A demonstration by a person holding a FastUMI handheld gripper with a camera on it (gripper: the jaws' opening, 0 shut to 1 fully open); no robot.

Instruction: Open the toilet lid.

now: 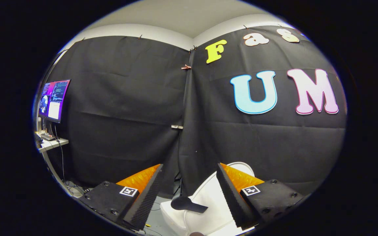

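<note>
We see our fingers (pixel 189 173) wide apart, holding nothing. The white toilet lid (pixel 208 200) stands up at 5 o'clock. A screen (pixel 53 100) glows at 9 o'clock.

Black cloth walls (pixel 123 98) — monitor (pixel 53 100) on desk (pixel 52 143)

One tongs (pixel 189 170), two fingers (pixel 146 196), spread apart, nothing between them. Two square tag markers, one per finger (pixel 128 191). One white toilet (pixel 208 206), one lid (pixel 238 168) upright. One dark flat paddle-shaped piece (pixel 187 205) on toilet. One monitor (pixel 53 100). One counter (pixel 52 143). Two clips (pixel 186 67) on cloth seam.
</note>
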